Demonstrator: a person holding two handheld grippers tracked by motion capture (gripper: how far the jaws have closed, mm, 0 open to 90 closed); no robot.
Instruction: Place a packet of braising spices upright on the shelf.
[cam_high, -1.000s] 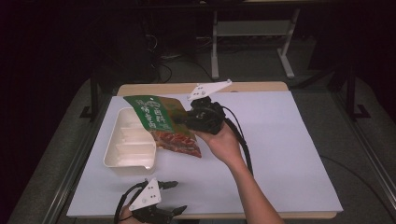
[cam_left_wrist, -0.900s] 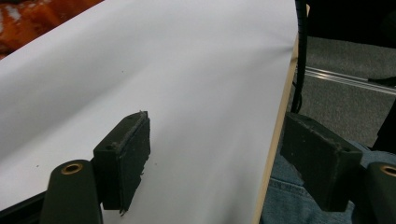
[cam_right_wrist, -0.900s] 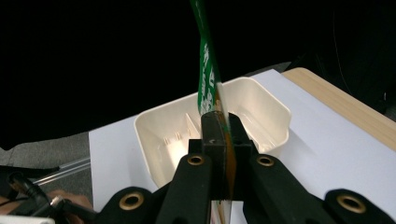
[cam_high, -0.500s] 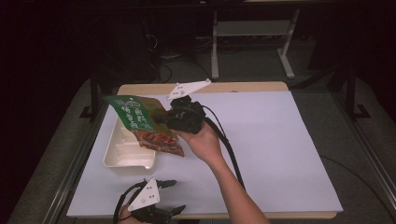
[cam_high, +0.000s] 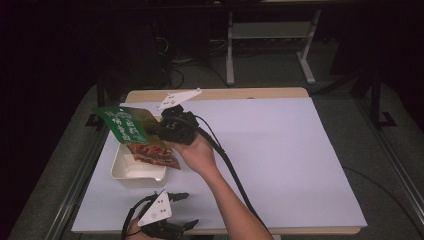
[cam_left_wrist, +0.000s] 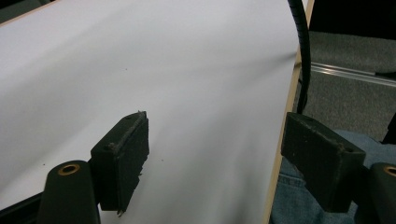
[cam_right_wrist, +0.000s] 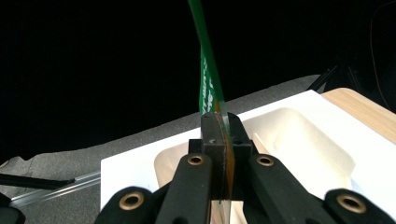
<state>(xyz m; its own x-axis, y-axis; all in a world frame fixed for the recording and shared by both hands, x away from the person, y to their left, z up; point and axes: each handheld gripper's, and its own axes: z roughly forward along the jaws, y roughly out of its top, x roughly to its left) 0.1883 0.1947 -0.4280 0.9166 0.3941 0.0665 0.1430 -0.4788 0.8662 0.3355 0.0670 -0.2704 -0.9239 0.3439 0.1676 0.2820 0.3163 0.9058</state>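
My right gripper (cam_high: 153, 131) is shut on a flat pouch (cam_high: 131, 131) with a green top and red-brown lower half, and holds it tilted in the air above a cream tray (cam_high: 131, 172) at the left of the table. In the right gripper view the pads (cam_right_wrist: 211, 133) clamp the pouch (cam_right_wrist: 208, 70) edge-on, with the tray (cam_right_wrist: 289, 135) below. My left gripper (cam_high: 186, 210) rests at the table's front edge. Its jaws stand wide apart over the white sheet, and the left gripper (cam_left_wrist: 222, 163) has nothing between them.
A white sheet (cam_high: 280, 150) covers the wooden table. The right gripper's black cable (cam_high: 227, 160) trails back along the forearm, and the cable (cam_left_wrist: 302, 46) hangs past the front edge. A metal rail (cam_high: 75, 180) runs along the table's left side. A white stand (cam_high: 270, 35) is behind the table.
My right gripper has carried the pouch to the left, from over the tray's right side to over its left part. The left gripper has stayed in place.
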